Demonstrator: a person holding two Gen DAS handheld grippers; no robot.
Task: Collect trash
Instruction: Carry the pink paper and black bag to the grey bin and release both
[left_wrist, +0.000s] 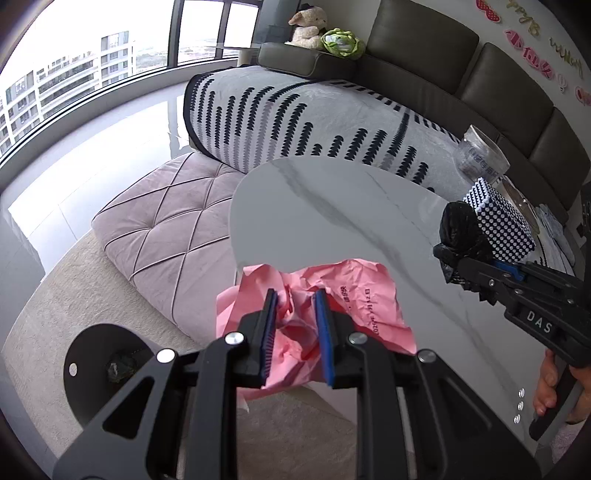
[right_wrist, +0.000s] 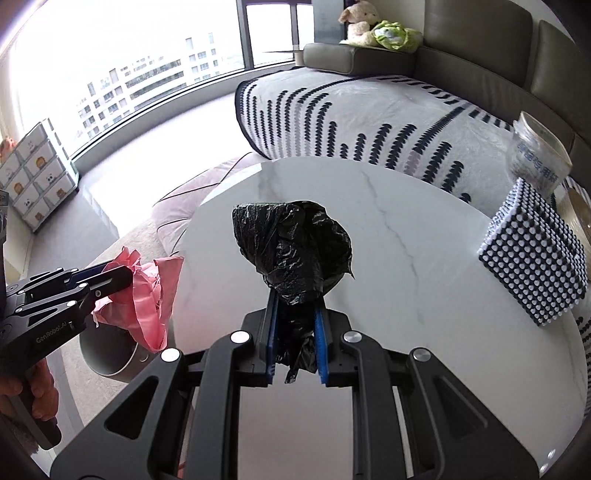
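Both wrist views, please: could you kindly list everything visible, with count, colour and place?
Crumpled pink paper: one, pink, clamped in left gripper.
Scrunched black plastic bag: one, black, clamped in right gripper.
Round marble table: one, white, beneath both grippers.
Dotted box: one, black-white, table's right edge.
Clear plastic jar: one, transparent, behind the box.
Round bin: one, black, floor left of the table.
Tufted ottoman: one, mauve, beside the table.
Patterned blanket: one, grey-black, on the sofa.
Left gripper: black, shut.
Right gripper: black, shut.
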